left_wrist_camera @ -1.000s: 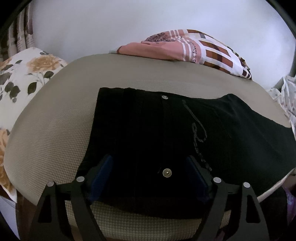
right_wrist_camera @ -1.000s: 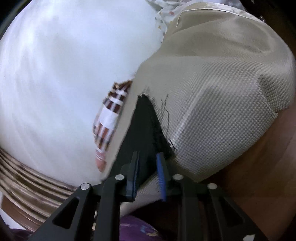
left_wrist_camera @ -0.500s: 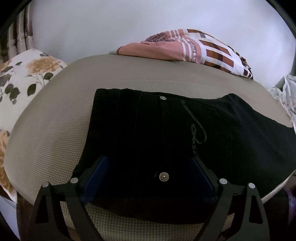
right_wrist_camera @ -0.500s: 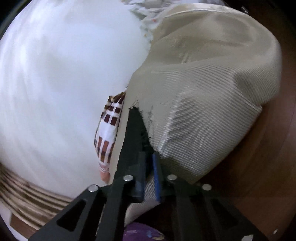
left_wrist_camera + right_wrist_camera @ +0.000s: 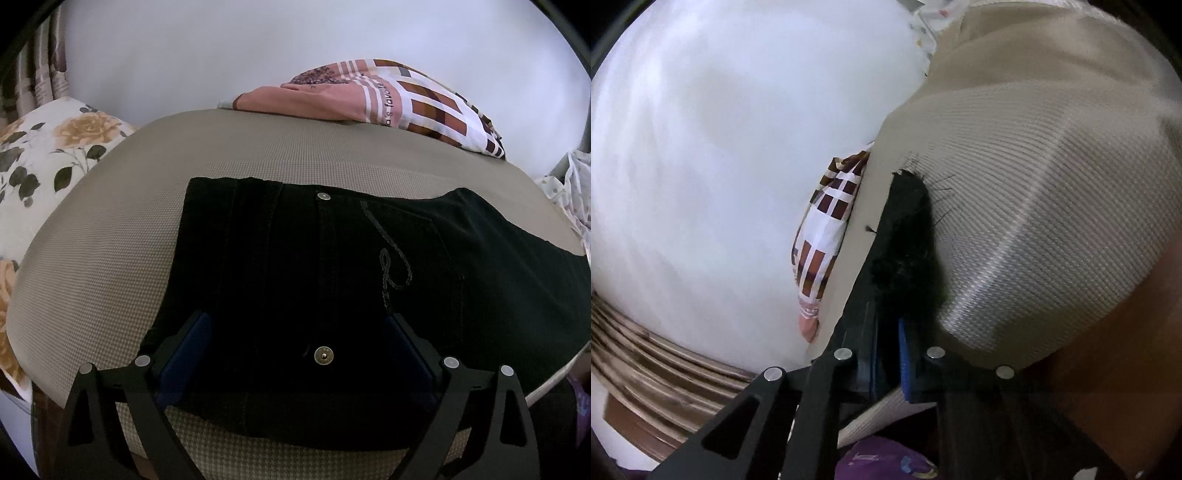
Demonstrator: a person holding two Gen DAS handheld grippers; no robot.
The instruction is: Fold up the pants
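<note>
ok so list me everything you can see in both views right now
black pants: 1, black, spread flat on the beige surface, waist end nearest the left camera
brass buttons: 2, one near the waist edge, one further up
beige surface: 1, woven beige, under the pants
plaid cloth: 1, pink, white and brown, at the far edge
floral pillow: 1, white with tan roses, left side
wall: white, behind
left tool: black with blue pads, wide apart over the waistband, jaws just opened further
right tool: black with blue pads, closed on the frayed pants hem, jaws just closed further
</note>
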